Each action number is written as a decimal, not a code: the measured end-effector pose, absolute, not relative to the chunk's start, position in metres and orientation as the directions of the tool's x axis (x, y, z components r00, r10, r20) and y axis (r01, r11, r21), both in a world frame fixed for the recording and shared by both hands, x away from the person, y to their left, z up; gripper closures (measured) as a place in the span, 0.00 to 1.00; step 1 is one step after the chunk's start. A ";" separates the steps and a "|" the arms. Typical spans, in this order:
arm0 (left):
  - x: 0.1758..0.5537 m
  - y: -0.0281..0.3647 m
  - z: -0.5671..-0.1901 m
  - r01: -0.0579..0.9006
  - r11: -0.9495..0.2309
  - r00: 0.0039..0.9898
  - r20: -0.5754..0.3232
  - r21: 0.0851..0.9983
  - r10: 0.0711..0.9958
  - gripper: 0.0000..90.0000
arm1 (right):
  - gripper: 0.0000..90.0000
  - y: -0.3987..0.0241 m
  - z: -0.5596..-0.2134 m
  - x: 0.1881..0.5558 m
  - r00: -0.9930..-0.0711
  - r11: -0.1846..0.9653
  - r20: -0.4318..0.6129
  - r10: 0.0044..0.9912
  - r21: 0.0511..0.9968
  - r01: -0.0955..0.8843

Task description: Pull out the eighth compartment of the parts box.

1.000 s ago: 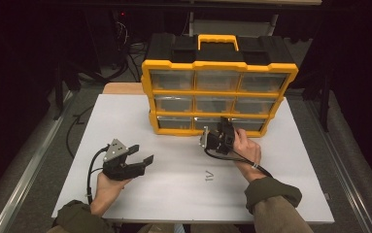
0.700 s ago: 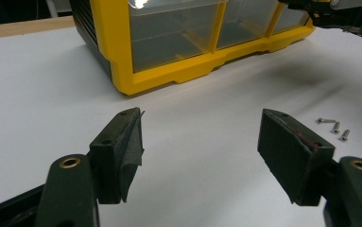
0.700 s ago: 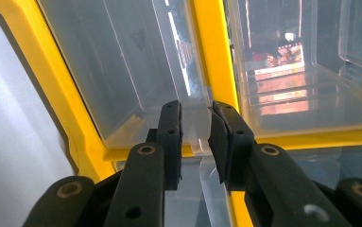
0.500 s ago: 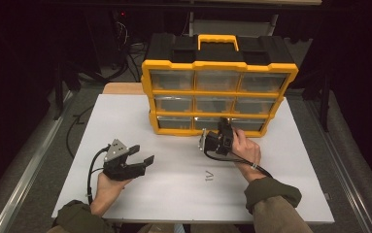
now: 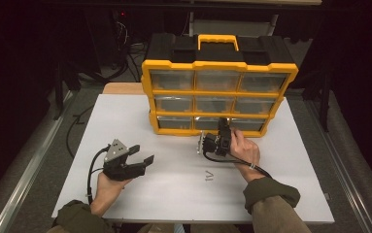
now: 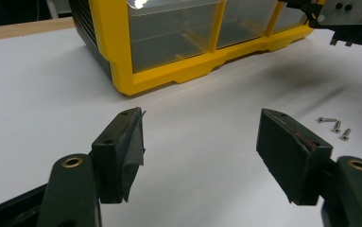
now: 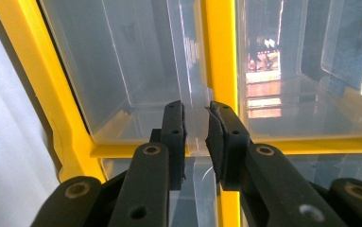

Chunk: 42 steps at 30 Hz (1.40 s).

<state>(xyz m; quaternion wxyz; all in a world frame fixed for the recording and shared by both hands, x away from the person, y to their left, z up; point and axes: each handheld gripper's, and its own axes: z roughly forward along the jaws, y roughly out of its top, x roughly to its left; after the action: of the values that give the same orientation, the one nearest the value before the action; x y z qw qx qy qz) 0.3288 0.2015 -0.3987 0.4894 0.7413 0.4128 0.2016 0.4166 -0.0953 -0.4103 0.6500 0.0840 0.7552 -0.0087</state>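
Open white table (image 5: 174, 194) before the organiser (image 5: 220, 94), bar three small screws (image 6: 335, 126) near the front edge.

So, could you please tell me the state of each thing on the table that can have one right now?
Organiser: upright at the back of the table, all drawers in.
Bottom middle drawer: closed, its clear handle tab between the right gripper's jaws.
Right gripper: jaws have just been closing, now about on the tab.
Left gripper: jaws open, nothing between them.
Screws: three, loose on the table.
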 end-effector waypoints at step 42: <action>0.329 0.201 -0.399 0.414 -0.177 0.584 -0.111 0.893 0.804 0.37 | 0.90 -0.094 -0.427 0.418 -0.025 0.995 -0.999 -0.026 -0.028 0.099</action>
<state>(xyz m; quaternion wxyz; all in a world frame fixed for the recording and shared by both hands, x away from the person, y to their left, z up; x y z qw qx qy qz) 0.3291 0.2013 -0.3992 0.4925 0.7411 0.4110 0.1983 0.4176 -0.0941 -0.4272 0.6976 0.0256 0.7146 -0.0449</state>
